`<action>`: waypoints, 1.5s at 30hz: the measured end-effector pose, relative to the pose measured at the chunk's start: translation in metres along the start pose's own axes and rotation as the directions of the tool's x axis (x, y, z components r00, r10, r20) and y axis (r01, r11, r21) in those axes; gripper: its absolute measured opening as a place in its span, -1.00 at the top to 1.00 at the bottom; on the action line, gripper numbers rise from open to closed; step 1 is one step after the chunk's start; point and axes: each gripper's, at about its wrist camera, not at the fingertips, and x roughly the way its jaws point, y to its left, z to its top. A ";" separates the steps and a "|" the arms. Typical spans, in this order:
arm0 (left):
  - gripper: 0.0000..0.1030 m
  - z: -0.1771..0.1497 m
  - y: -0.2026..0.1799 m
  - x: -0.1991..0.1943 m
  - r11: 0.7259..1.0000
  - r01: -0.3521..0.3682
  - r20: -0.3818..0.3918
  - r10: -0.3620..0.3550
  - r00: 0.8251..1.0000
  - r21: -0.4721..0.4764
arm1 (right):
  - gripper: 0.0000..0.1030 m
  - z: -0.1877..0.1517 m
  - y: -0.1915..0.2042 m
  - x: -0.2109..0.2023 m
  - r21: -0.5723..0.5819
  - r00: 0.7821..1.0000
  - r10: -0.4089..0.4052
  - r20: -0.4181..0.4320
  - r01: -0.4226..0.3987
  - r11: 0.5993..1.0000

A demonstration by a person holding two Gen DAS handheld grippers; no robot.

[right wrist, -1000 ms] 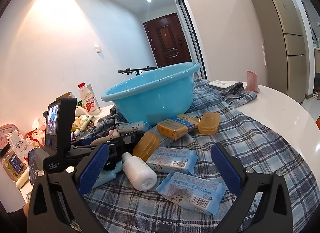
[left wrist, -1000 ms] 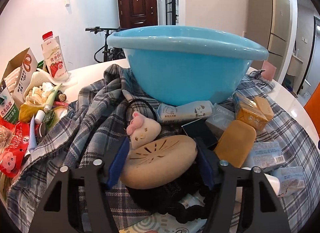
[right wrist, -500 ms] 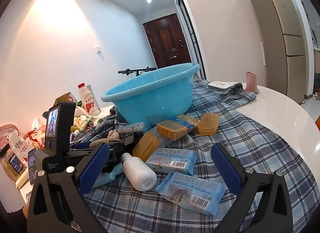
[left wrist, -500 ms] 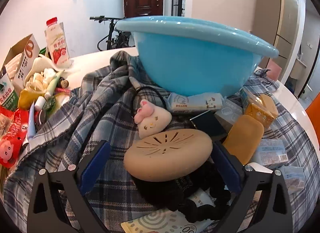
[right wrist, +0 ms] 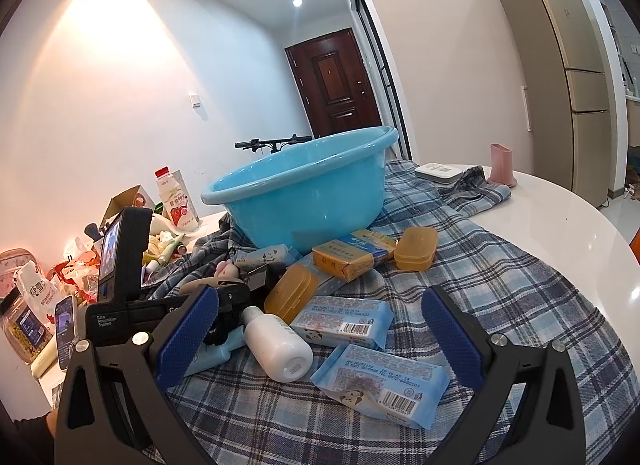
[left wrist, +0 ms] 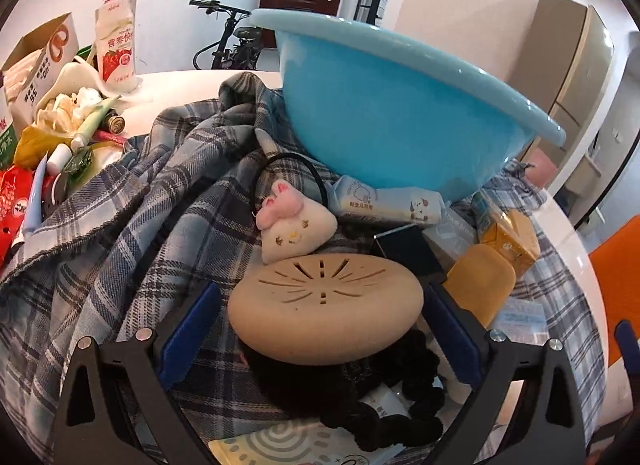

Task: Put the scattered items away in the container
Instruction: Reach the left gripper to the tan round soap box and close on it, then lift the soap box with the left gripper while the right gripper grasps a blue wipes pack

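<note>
Both of your tools gape wide, gripping nothing. Left tool (left wrist: pixel 320 339) has just been opening, the beige round case (left wrist: pixel 325 307) loose between its pads, in front of the blue basin (left wrist: pixel 400 117). Right tool (right wrist: pixel 318 329) straddles wipe packs (right wrist: pixel 382 383) before it.

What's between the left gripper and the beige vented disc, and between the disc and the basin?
Nothing blocks the left gripper: its jaws, just opened wide, flank the beige disc without pressing it. Toward the blue basin, a plush charm and a wipes pack lie low; the basin's high wall must be cleared.
</note>
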 end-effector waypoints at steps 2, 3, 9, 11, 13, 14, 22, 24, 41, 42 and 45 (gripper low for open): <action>-0.93 0.002 0.003 -0.003 1.000 0.013 0.022 -0.012 1.000 -0.022 | -1.00 0.000 0.000 0.000 0.001 1.000 0.001 -0.001 -0.001 1.000; -0.93 0.002 0.004 -0.004 0.999 0.019 0.032 -0.018 0.999 -0.035 | -1.00 0.000 0.000 0.000 0.002 1.000 0.000 -0.001 0.000 1.000; -0.62 0.003 0.004 0.000 0.999 0.015 0.024 -0.014 1.000 -0.034 | -1.00 -0.001 0.000 -0.001 0.004 1.000 0.001 0.000 -0.001 1.000; -0.57 0.002 0.001 0.000 1.000 0.018 0.022 -0.018 1.000 -0.022 | -1.00 0.000 0.000 -0.001 0.003 1.000 0.001 0.001 -0.001 1.000; -0.55 0.002 0.001 -0.002 1.000 0.020 0.029 -0.019 0.999 -0.020 | -1.00 0.000 0.000 0.000 0.003 1.000 0.001 0.000 -0.001 1.000; -0.54 0.002 0.002 -0.003 0.999 0.024 0.033 -0.023 0.999 -0.023 | -1.00 0.000 0.000 0.000 0.003 1.000 0.001 -0.002 -0.001 1.000; -0.53 -0.002 -0.011 -0.021 0.998 -0.004 0.116 -0.003 0.993 0.064 | -1.00 0.000 -0.003 -0.001 0.010 1.000 0.002 -0.012 -0.002 1.000; -0.53 -0.004 -0.017 -0.027 0.995 -0.014 0.147 -0.001 0.989 0.098 | -1.00 0.000 -0.004 0.000 0.018 1.000 0.007 -0.018 -0.006 1.000; -0.53 -0.001 -0.012 -0.041 0.996 0.012 0.179 -0.028 0.983 0.090 | -1.00 -0.021 -0.002 0.020 -0.248 0.943 -0.214 -0.255 0.150 0.957; -0.53 -0.001 -0.013 -0.041 0.995 0.010 0.178 -0.027 0.984 0.095 | -1.00 -0.021 -0.003 0.024 -0.249 0.939 -0.201 -0.281 0.131 0.960; -0.53 -0.002 -0.015 -0.041 0.994 0.013 0.173 -0.031 0.984 0.105 | -1.00 -0.024 -0.007 0.035 -0.234 0.925 -0.134 -0.356 0.050 0.971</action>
